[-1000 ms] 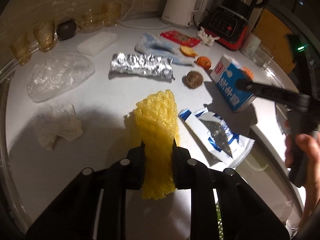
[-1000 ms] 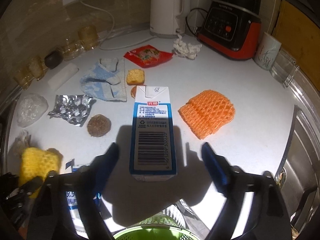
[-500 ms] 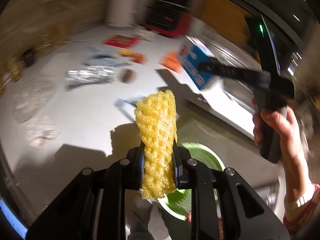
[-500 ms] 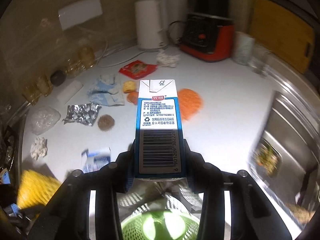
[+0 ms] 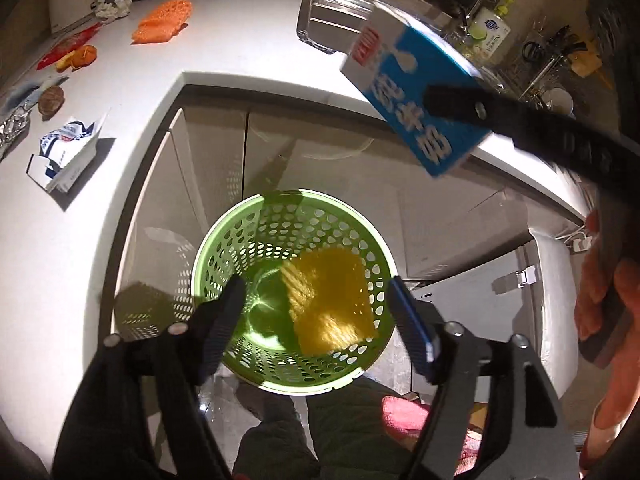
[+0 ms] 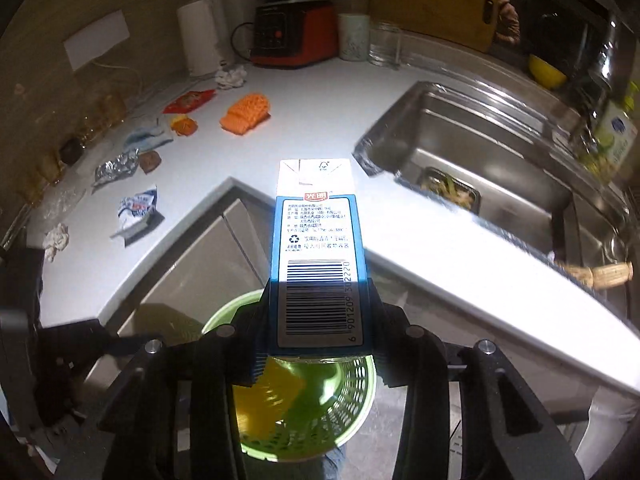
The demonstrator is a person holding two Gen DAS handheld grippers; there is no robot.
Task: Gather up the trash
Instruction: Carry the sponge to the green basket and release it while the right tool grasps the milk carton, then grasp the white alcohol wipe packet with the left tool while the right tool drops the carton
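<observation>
A green perforated trash basket (image 5: 224, 248) stands on the floor below the counter corner. A yellow foam net (image 5: 328, 300) lies inside it. My left gripper (image 5: 316, 300) is open and empty just above the basket. My right gripper (image 6: 318, 328) is shut on a blue and white milk carton (image 6: 316, 248) and holds it above the basket (image 6: 356, 408). The carton also shows in the left wrist view (image 5: 412, 100), up and to the right of the basket.
On the white counter (image 6: 304, 120) lie an orange foam net (image 6: 246, 114), a red wrapper (image 6: 188, 101), a foil pack (image 6: 116, 166), a blue and white wrapper (image 6: 138, 208) and crumpled tissues. A steel sink (image 6: 480, 152) is on the right. Cabinet doors (image 5: 208, 152) stand behind the basket.
My left gripper swung off the counter to above the basket, opened and dropped the yellow net in. My right gripper closed on the milk carton and carried it over the basket.
</observation>
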